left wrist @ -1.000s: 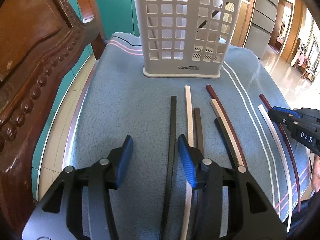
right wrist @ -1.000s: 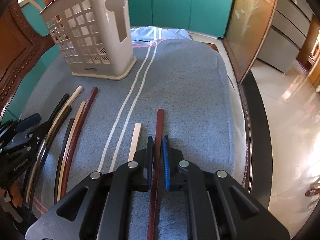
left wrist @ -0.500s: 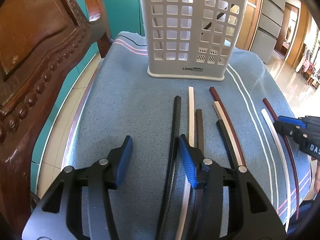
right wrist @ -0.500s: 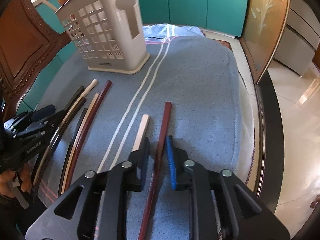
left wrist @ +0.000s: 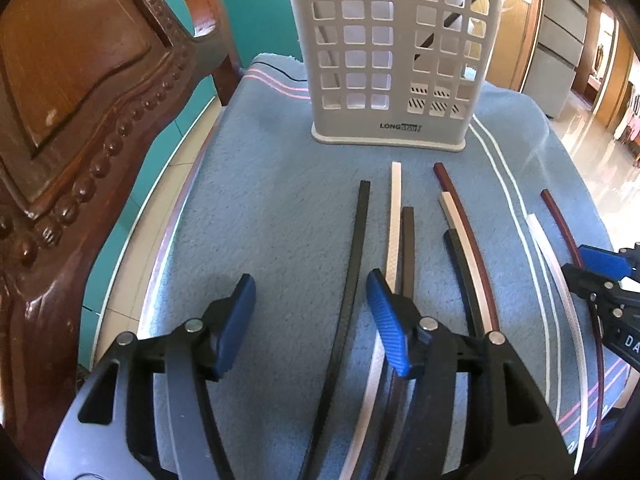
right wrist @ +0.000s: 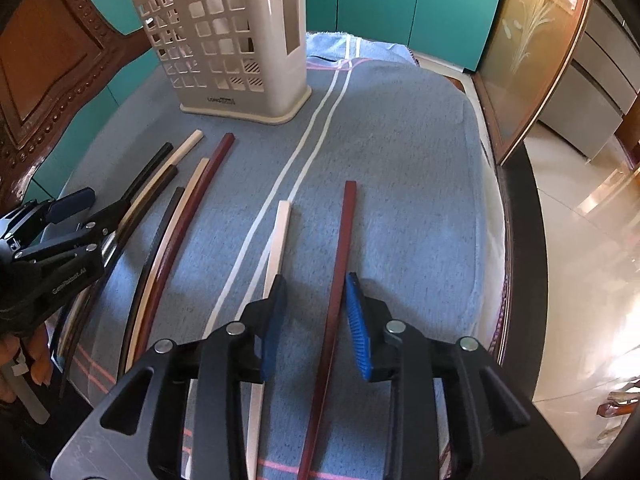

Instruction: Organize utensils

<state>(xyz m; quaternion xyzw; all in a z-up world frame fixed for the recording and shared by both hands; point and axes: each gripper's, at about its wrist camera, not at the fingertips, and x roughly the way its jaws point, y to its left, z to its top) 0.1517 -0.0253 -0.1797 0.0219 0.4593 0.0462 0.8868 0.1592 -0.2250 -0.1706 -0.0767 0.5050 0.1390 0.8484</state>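
two hand-held grippers hover low over a counter covered by a light blue towel with white stripes (right wrist: pixel 400 152), both pointing toward its far edge.

the left hand-held gripper (left wrist: pixel 310 320) has its blue-padded jaws spread wide apart, holding nothing. a long black chopstick (left wrist: pixel 356 264) lies on the towel in the gap between them, close to the right-side pad. a white chopstick (left wrist: pixel 394 216) and a dark brown chopstick (left wrist: pixel 407 240) run under that right-side finger, so their near ends are hidden.

the right hand-held gripper (right wrist: pixel 316 320) is also open. a dark red chopstick (right wrist: pixel 340 248) lies flat between its pads, nearer the right-side one; whether it touches the pad cannot be told. a cream chopstick (right wrist: pixel 280 236) lies just beside the other finger, outside the gap, with its near part hidden.

a pale grey perforated plastic utensil basket (left wrist: pixel 396 56) stands upright near the far edge of the counter, toward the left side. a dark stick shows through its holes, hard to make out.

more chopsticks lie in a loose fan between basket and left hand-held gripper, including a second dark red chopstick (left wrist: pixel 460 220). their near ends are cut off by the frame.

a carved brown wooden chair back (left wrist: pixel 80 120) stands at the left edge.
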